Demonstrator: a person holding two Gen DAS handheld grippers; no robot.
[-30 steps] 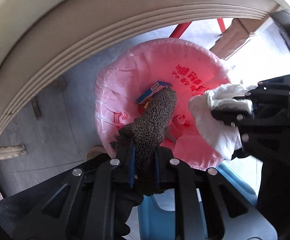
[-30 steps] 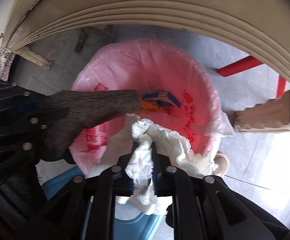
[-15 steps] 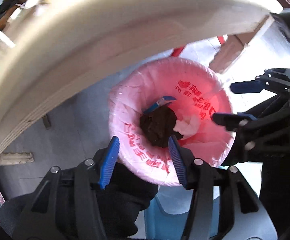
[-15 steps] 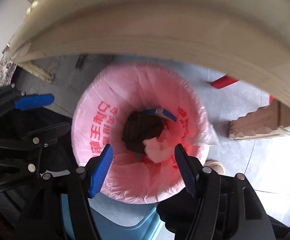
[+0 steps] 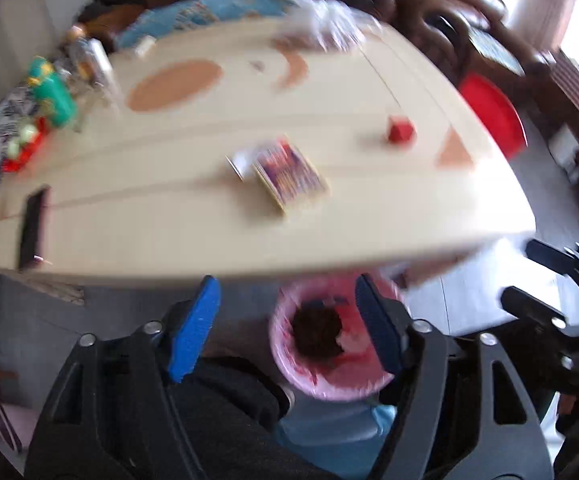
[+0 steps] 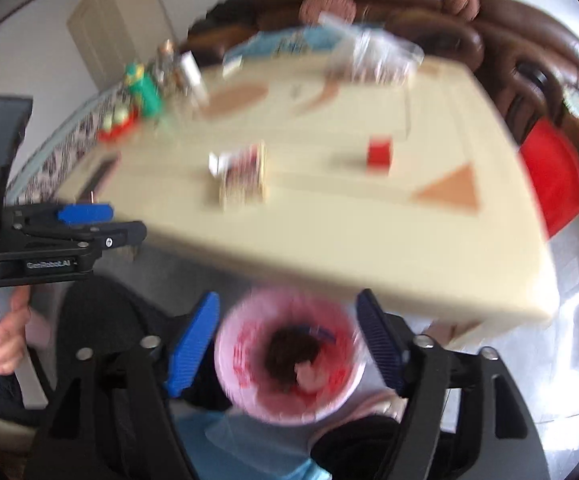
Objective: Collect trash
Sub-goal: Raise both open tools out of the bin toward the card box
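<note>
both your grippers, left gripper [image 5: 287, 330] and right gripper [image 6: 287, 344], hang spread apart and empty above the pink-lined round trash bin [image 6: 289, 364]. the striped flat packet [image 5: 289, 174] lies on the cream table [image 5: 349, 220]; rush through this blur and you may misjudge it.

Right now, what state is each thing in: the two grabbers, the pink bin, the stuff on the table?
left gripper: open, empty, above the bin.
right gripper: open, empty, above the bin.
pink-lined bin: on the floor, uncovered, a dark cloth and a white wad inside.
colourful packet: lying flat on the table.
red block: resting on the table.
</note>
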